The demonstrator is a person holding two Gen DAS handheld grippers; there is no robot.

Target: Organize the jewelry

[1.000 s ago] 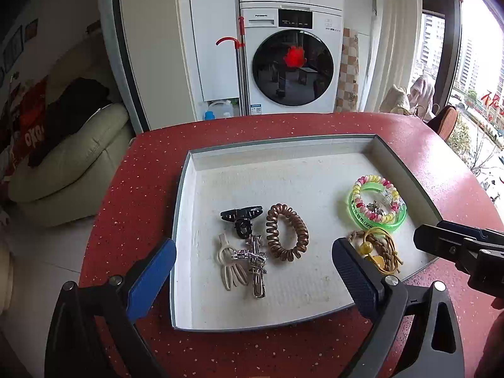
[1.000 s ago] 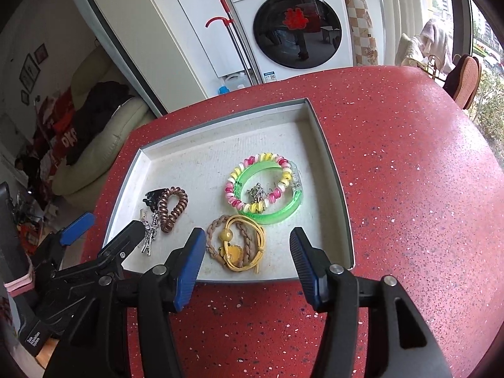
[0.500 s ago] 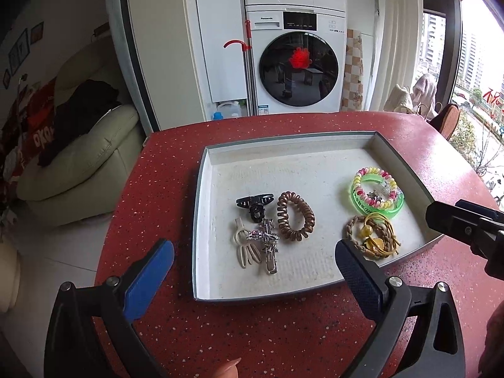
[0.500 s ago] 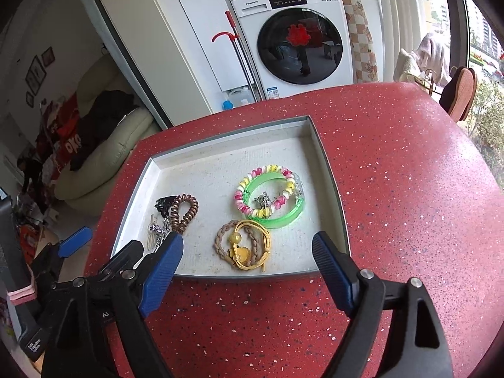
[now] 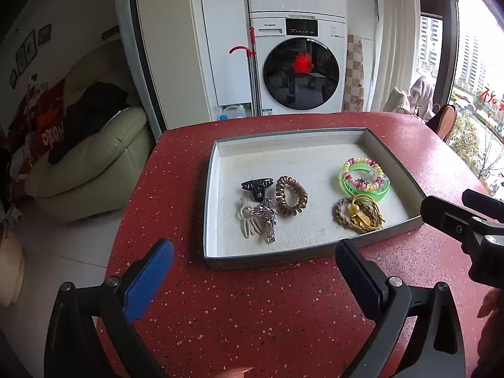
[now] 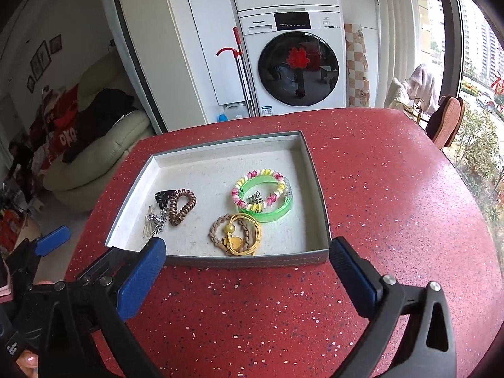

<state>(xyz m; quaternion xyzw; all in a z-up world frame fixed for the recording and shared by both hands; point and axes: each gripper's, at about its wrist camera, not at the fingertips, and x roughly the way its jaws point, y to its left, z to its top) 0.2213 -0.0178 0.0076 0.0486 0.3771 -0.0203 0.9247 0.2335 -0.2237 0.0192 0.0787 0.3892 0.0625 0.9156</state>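
All the jewelry lies grouped inside the shallow grey tray [image 6: 318, 186] on the red speckled desk [image 6: 393, 220], so sorting looks finished. The left tool [image 5: 252, 280] is spread and empty; the right tool [image 6: 249, 271] is opening, nothing between its jaws.

Washing machine [image 5: 300, 72], cream sofa [image 5: 91, 163]

Right tongs [image 6: 247, 271] opening, empty, above red table [image 6: 393, 220], grey tray [image 6: 318, 189] holding bracelets [image 6: 263, 195]

The table [image 6: 393, 220] is red with pale speckles, the tray [image 6: 220, 170] grey with an off-white floor, the bangle [image 6: 271, 212] clear green, and the coil hair tie [image 6: 182, 206] brown.
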